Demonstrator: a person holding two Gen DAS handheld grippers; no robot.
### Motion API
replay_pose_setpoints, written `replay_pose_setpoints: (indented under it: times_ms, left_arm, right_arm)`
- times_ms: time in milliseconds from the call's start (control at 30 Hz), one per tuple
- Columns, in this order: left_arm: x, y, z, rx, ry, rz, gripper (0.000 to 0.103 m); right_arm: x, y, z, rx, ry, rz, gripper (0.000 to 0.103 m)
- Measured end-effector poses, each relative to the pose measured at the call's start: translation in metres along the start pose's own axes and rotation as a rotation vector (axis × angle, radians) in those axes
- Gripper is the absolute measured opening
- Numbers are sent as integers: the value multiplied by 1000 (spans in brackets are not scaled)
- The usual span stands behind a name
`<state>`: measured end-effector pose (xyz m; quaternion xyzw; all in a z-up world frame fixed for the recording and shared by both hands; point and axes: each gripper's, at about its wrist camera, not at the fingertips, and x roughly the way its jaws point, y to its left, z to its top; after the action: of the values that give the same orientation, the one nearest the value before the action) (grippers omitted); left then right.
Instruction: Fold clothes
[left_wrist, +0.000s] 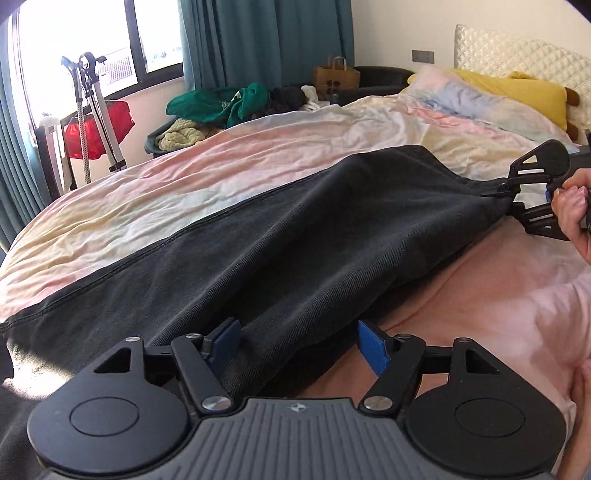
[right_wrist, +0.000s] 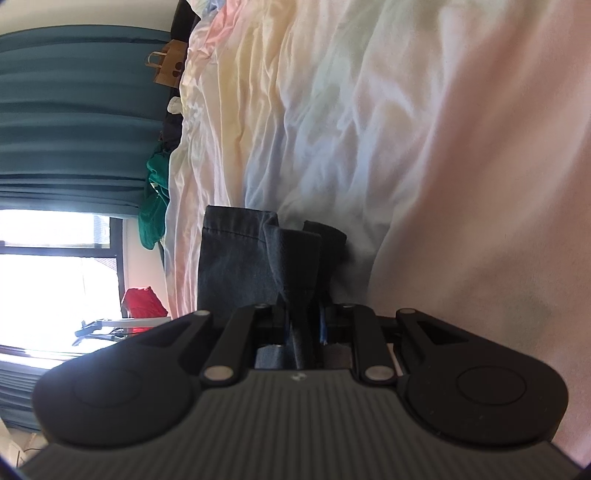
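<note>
Black jeans (left_wrist: 280, 236) stretched across bed (left_wrist: 155, 192); my right tool (left_wrist: 511, 197) clenched on hem, my left tool (left_wrist: 295, 345) released over near edge.

Daylight flooded from the blown-out window (left_wrist: 74, 40) far ahead-left of the left tongs; fisheye edges curved and darkened, and the bedding (right_wrist: 480, 184) blurred softly.

The garment's (left_wrist: 277, 236) near end is cut off at left; its held corner (right_wrist: 301, 295) is hidden between pads
</note>
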<state>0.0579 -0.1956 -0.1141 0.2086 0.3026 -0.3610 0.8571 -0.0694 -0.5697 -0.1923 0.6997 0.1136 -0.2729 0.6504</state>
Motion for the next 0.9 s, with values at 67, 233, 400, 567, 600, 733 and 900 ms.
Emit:
replay_pose_setpoints:
  times_ms: [67, 233, 400, 567, 600, 733, 900]
  left_arm:
    - [6, 4, -1, -14, 13, 0, 63]
    - [6, 13, -4, -29, 8, -28, 12]
    - [-13, 11, -5, -18, -52, -23, 9]
    - [-12, 13, -15, -61, -44, -41, 9]
    - [-11, 13, -17, -72, -40, -44, 10]
    - [-7, 16, -27, -116, -25, -59, 10]
    - [-4, 20, -36, -169, -21, -76, 12]
  right_arm:
    - [2, -1, 0, 3, -2, -1, 18]
    - [6, 3, -3, -7, -6, 1, 20]
    - [6, 13, -3, -67, -31, 41, 20]
    - [3, 30, -9, -118, -93, 145, 13]
    - [3, 33, -10, -125, -97, 158, 13]
    - [4, 42, -10, -195, -108, 139, 13]
    - [14, 20, 0, -75, -56, 112, 15]
